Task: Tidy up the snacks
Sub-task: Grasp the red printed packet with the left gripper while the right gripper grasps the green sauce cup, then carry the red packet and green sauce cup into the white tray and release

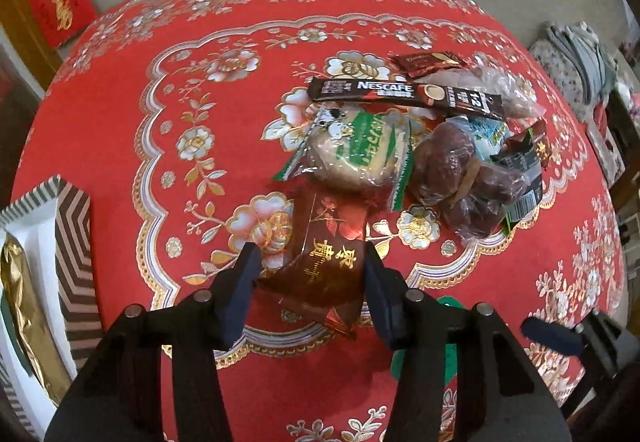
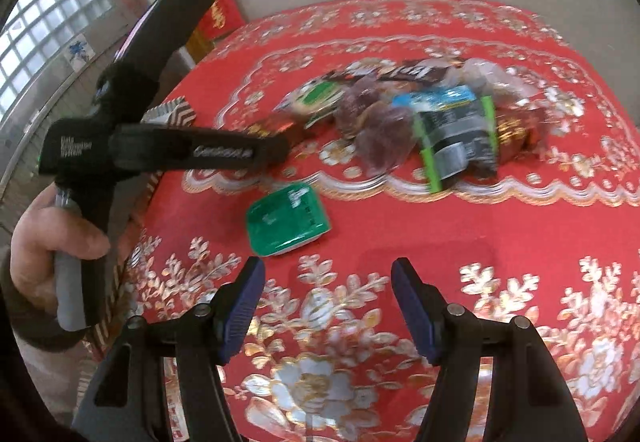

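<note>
The left gripper (image 1: 310, 274) straddled a brown snack packet (image 1: 326, 262), fingers wide and not visibly pinching it, while only the right wrist view showed the right gripper (image 2: 328, 292) spread empty before a green packet (image 2: 288, 219).

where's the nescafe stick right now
In the left wrist view the Nescafe stick lies at the far edge of the snack pile, right of centre on the red tablecloth, just beyond the green-and-white pastry packet.

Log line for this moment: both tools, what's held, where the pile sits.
left tool: open around brown snack packet, not clamped | right tool: open, empty | green packet: alone on tablecloth | striped box: left edge
</note>
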A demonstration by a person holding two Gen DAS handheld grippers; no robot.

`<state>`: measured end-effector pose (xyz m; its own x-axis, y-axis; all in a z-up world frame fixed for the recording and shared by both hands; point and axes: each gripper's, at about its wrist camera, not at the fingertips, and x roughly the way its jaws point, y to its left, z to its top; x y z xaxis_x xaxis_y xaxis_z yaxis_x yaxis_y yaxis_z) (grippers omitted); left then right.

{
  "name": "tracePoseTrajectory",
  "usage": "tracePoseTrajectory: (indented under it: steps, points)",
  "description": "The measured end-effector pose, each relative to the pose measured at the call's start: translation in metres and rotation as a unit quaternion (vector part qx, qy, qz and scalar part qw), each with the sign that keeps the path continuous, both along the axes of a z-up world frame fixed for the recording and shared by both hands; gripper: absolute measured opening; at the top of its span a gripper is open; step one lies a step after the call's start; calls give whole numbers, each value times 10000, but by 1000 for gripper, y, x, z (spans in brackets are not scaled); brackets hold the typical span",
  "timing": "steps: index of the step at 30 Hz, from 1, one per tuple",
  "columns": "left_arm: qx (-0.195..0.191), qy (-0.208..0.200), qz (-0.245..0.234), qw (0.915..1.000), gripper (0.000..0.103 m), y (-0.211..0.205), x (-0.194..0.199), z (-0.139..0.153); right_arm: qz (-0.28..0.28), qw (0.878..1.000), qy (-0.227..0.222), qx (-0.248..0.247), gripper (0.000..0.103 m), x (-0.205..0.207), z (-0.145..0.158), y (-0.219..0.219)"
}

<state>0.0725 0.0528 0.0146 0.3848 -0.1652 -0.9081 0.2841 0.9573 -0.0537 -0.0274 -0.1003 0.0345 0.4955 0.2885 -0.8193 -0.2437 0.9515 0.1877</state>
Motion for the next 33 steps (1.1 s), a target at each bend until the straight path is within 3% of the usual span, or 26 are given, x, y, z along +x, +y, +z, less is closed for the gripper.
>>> tracePoseTrajectory:
  steps: [7, 10, 15, 17, 18, 23, 33]
  points:
    - [-162, -44, 231, 9996, 49, 21, -10, 6, 564, 9974, -208, -398, 71, 20, -5, 29]
    - [-221, -105, 336, 9991, 49, 30, -15, 11, 826, 9942, -101, -687, 74, 29, -11, 40]
    - [-365, -174, 387, 9984, 49, 37, -26, 18, 1006, 9922, -21, -741, 74, 40, -18, 47]
    - [-403, -177, 389, 9983, 49, 38, -28, 19, 985, 9920, -80, -779, 67, 40, -18, 47]
    - [-417, -186, 395, 9982, 49, 38, -31, 20, 966, 9926, -97, -729, 55, 41, -18, 46]
    - [-484, -243, 479, 9974, 49, 42, -40, 21, 835, 9939, -205, -693, 55, 34, -17, 42]
    - [-239, -736, 612, 9951, 49, 46, -64, 36, 554, 9957, -522, -531, 55, 18, 5, 37]
